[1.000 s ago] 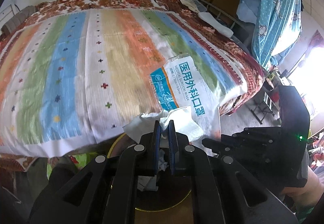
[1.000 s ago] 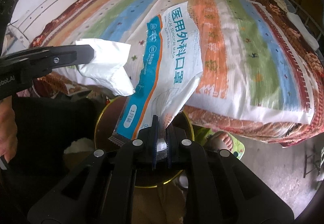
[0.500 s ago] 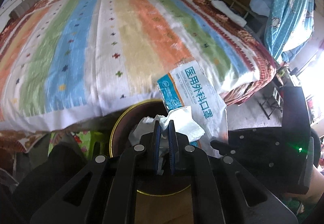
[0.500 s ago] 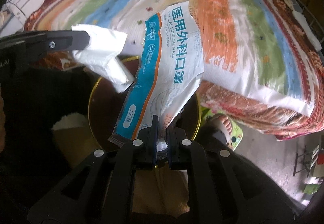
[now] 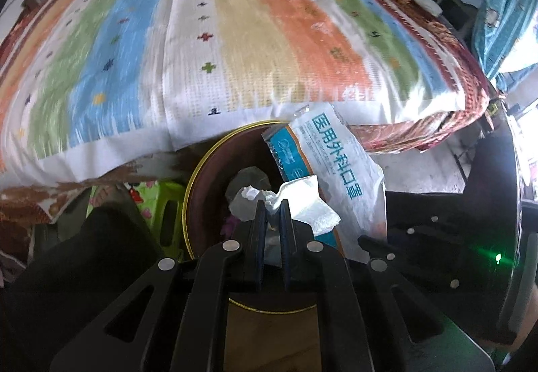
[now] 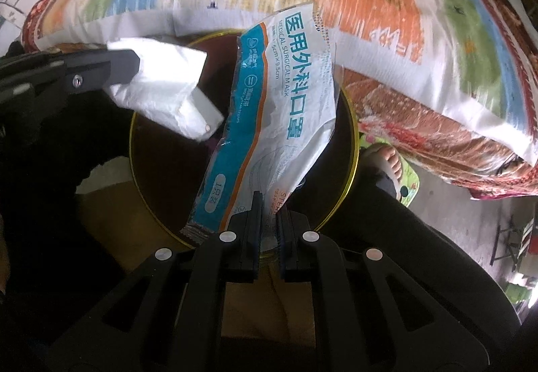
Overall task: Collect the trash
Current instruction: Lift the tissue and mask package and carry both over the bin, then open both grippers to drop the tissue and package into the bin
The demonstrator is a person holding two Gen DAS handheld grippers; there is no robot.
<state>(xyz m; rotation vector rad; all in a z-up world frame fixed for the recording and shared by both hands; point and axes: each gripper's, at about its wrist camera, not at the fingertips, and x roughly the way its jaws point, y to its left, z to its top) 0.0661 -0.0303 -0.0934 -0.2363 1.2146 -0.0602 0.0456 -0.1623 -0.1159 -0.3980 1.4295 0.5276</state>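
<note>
My left gripper [image 5: 271, 203] is shut on a crumpled white tissue [image 5: 302, 200] and holds it over the mouth of a round dark bin with a gold rim [image 5: 198, 170]. My right gripper [image 6: 269, 200] is shut on the lower edge of a white and teal surgical mask wrapper [image 6: 285, 109], which stands up over the same bin [image 6: 353, 150]. The wrapper [image 5: 329, 163] hangs just right of the tissue in the left wrist view. The tissue [image 6: 168, 96] and left gripper's finger [image 6: 101, 69] show at the left of the right wrist view.
A bed with a striped blanket [image 5: 235, 35] lies just behind the bin. Some trash [image 5: 248, 180] lies inside the bin. A bare foot on a green mat [image 6: 390, 166] is right of the bin. A green plastic stool [image 5: 158, 203] stands left of it.
Both grippers have moved off the bed and down over the bin, carrying the tissue and the wrapper. The bin now fills more of both views.
</note>
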